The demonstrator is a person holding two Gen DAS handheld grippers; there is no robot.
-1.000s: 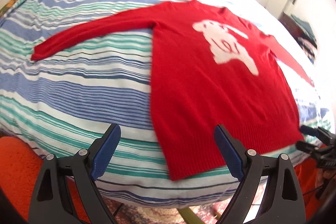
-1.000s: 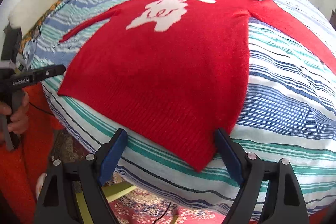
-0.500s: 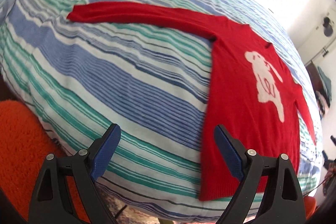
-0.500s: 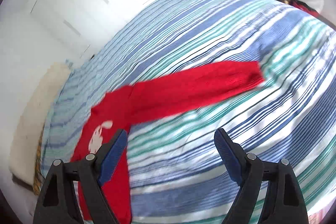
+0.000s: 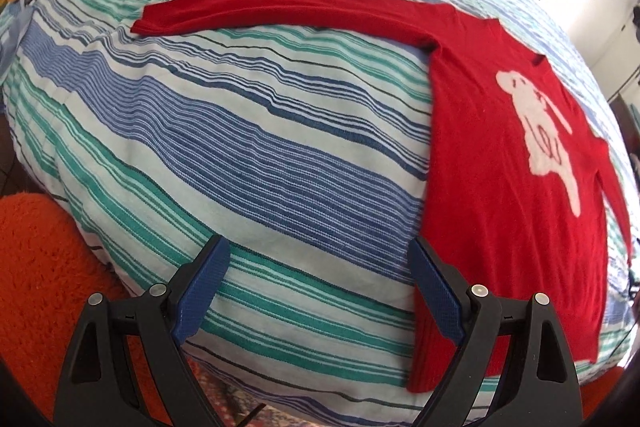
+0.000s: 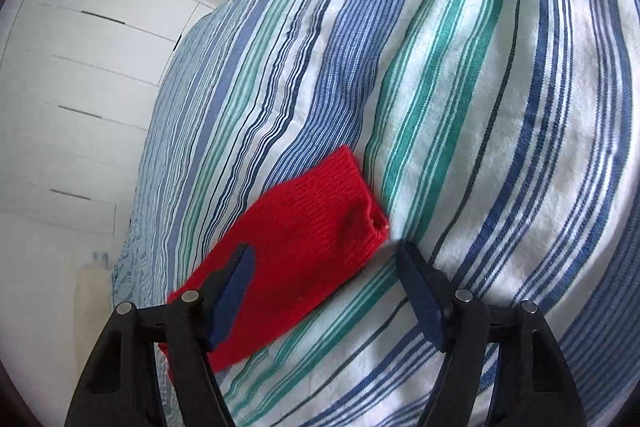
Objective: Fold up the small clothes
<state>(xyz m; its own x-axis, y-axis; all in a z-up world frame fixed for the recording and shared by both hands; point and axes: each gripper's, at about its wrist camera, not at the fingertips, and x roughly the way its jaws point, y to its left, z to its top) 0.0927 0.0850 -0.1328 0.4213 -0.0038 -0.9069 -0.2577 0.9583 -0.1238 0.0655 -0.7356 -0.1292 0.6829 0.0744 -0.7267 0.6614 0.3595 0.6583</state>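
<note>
A small red sweater with a white animal figure lies flat on a striped bed cover. Its left sleeve stretches out to the far left. My left gripper is open and empty, near the bed's front edge, with its right finger over the sweater's hem corner. In the right wrist view the other sleeve's cuff lies on the cover. My right gripper is open just above it, with the cuff between the two fingers.
An orange rug lies on the floor at the lower left. White wardrobe doors stand beyond the bed. The striped cover bulges with soft folds to the right of the cuff.
My right gripper has swung from the sweater's hem out to the right sleeve and come down close over its cuff. My left gripper has turned left toward the left sleeve.
</note>
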